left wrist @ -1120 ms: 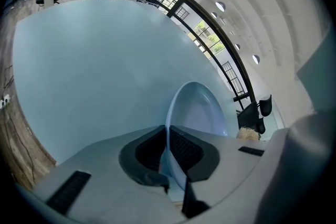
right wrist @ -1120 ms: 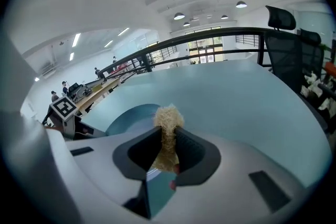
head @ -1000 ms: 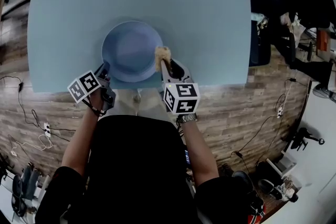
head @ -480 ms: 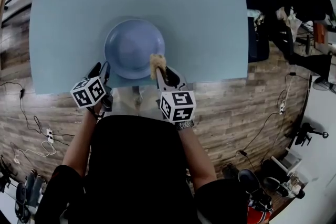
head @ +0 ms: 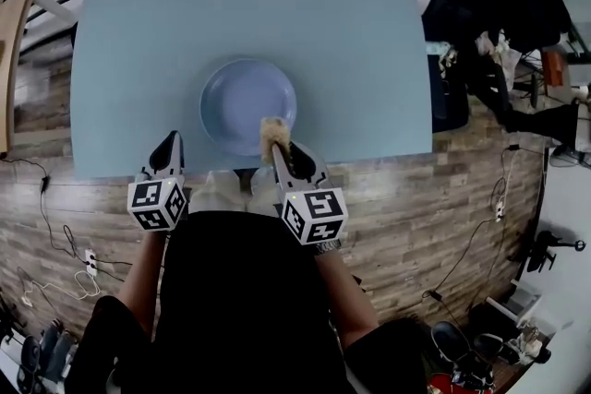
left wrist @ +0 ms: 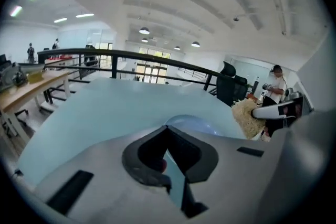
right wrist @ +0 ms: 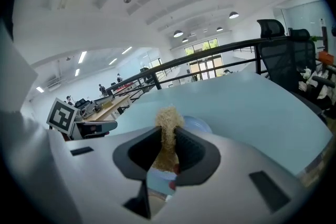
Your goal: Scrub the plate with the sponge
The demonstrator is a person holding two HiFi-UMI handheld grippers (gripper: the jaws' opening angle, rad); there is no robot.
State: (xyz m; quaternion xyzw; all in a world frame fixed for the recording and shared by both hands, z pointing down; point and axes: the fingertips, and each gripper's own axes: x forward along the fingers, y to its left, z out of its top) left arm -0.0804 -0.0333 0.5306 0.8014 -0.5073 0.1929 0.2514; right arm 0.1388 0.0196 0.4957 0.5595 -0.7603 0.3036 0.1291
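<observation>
The head view looks steeply down on the table from well above. Each gripper view sits low and close behind its jaws, facing out across the table. All three share the plate and sponge.

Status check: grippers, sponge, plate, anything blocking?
Left gripper shut, empty, beside the plate at the table edge. Right gripper shut on sponge, at plate's near rim. Nothing in the way.

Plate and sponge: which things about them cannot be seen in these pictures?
- Head view: the sponge covers the plate's near rim, so contact is unclear.
- Left gripper view: the left tool hides most of the plate.
- Right gripper view: sponge and right tool hide most of it.
</observation>
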